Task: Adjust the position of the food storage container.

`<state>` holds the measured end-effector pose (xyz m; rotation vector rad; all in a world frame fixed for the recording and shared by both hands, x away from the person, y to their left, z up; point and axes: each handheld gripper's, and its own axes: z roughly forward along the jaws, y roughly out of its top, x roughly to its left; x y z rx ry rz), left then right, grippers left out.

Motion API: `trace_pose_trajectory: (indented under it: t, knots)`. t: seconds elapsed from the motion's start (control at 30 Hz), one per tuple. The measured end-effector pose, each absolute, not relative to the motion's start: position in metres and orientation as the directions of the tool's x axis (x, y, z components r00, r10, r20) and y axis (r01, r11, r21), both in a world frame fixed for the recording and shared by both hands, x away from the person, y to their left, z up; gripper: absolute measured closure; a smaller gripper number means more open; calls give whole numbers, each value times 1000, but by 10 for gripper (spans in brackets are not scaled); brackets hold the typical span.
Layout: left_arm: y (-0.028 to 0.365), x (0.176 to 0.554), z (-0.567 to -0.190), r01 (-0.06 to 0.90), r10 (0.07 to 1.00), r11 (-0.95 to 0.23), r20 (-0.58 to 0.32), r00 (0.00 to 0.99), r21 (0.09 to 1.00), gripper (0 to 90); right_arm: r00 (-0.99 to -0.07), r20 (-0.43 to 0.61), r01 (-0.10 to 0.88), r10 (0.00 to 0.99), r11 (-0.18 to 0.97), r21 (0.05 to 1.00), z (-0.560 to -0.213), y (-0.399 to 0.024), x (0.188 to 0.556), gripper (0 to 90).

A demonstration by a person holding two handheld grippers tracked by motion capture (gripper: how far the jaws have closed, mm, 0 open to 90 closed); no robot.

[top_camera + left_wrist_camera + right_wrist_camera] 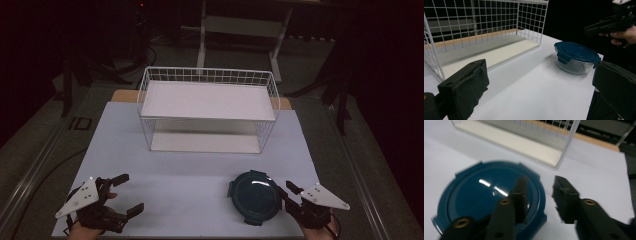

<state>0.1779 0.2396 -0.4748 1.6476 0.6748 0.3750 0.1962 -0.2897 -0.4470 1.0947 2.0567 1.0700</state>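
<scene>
Container (258, 197) sat near the front right of the table (190, 165), a glass bowl under a dark blue clip lid, well apart from the white wire rack (207, 107) standing at the back. I had my right gripper (291, 191) at the container's right rim. In the right gripper view one jaw lay over the lid's edge and the other hung outside the rim, over bare table, with the rim between them. Those jaws were partly closed, a gap showing between them; I could not tell whether the pads pressed on the rim. My left gripper (126, 194) sat at the front left corner of the table, jaws wide apart with nothing between them. In the left gripper view the container (575, 57) stood ahead, with the rack (484, 35) off to one side.
</scene>
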Motion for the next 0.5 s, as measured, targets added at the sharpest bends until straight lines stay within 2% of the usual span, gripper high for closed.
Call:
trace_pose_trajectory:
  t: [0.07,0.23,0.5]
  knots:
    - [239,178,-475,219,618,-75,-127,776,973,4,-503,-104,421,858,349,838,-452,-293,195,763]
    - [238,178,-475,221,618,-74,-129,775,972,4,-494,-86,482,865,355,801,-463,-304,195,900]
    - [236,179,-476,224,615,-83,-127,778,971,4,-504,-26,561,863,350,750,-483,-312,196,900]
